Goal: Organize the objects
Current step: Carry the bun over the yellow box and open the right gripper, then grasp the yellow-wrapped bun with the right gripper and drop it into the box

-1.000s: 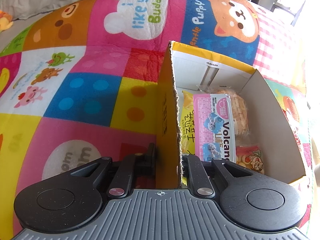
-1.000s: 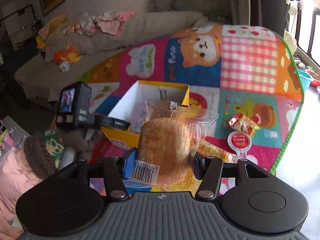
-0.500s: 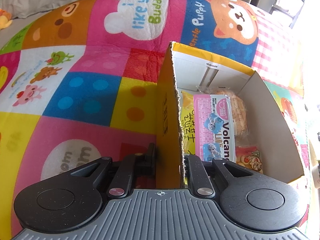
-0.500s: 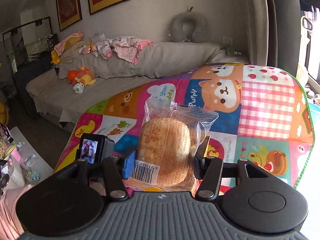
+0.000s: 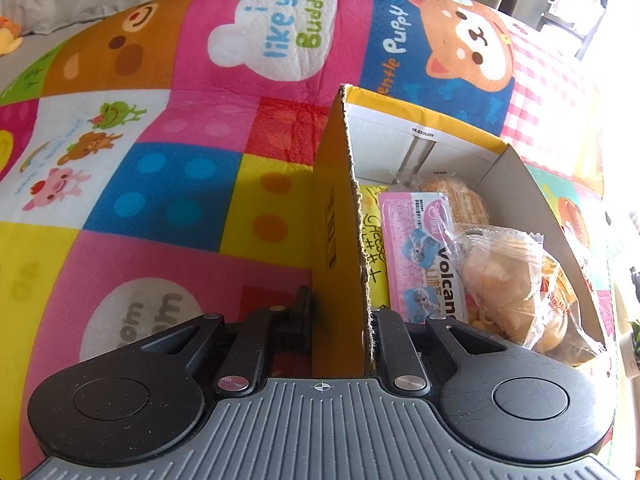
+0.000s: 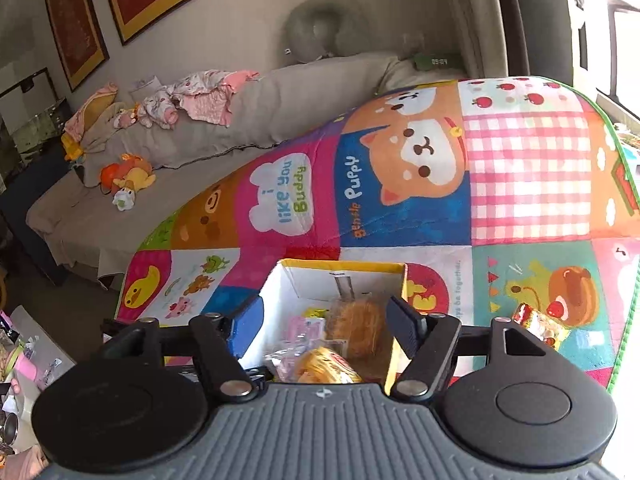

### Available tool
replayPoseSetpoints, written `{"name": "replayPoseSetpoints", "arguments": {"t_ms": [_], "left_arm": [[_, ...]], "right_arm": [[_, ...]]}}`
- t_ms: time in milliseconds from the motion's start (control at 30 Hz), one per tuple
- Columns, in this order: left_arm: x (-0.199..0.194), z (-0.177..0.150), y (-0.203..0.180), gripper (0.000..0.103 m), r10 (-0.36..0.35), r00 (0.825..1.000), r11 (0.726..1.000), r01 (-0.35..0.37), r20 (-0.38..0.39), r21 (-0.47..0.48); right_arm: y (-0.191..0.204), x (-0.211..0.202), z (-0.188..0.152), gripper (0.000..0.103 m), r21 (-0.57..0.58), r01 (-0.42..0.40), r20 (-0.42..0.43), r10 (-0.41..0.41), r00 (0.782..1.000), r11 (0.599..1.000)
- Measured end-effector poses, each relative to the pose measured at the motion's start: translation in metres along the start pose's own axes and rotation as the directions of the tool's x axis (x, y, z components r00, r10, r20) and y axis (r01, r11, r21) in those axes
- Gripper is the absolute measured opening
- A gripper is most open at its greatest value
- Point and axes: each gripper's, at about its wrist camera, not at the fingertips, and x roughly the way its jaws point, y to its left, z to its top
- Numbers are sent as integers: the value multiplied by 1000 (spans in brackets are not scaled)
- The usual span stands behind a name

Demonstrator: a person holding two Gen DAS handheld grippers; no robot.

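Since the earlier frames, the clear-wrapped bun left the right gripper and landed in the box, lying on the pink pack near the box's right wall. That gripper's jaws had just been opening; they stood wide above the box with nothing between them. The left gripper was nearly closed, pinching the box's near-left wall, one finger outside and one inside.

The box sat on the play mat, which was spread over a bed. Inside it lay the bun, the pink pack, a yellow pack against the left wall and a second wrapped biscuit toward the back. Judging by this, most of the sorting looked done, but at least one red snack packet lay loose on the mat to the right of the box and probably had to go in too.

Only the left view showed the pinch on the wall and how the contents were stacked. Only the right view showed the loose packet, the open jaws, the grey bedding and the framed pictures on the wall behind.
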Motion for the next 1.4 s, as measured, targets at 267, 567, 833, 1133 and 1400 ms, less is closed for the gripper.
{"name": "replayPoseSetpoints", "arguments": {"t_ms": [267,567,833,1133,1400], "left_arm": [[0,-1,0,16,-1,1000,1000,1,1,-1],[0,0,-1,16,5,1000,1000,-5,1,-2],[0,-1,0,16,4,1000,1000,-4,2,-2],[0,0,1,17,-7,1000,1000,7,1,-5],[0,-1,2,17,-11,1000,1000,11,0,-4]], "right_arm": [[-61,-6,-16,74,88,135,-28,-133,991,987],[-102,-4,-45,74,105,228,-92,-219,971,968],[-14,29,-53,74,-168,93,-81,-108,991,981],[35,99,-49,74,-330,102,-112,-146,983,938],[20,123,-43,74,-332,201,-79,-240,968,922]]}}
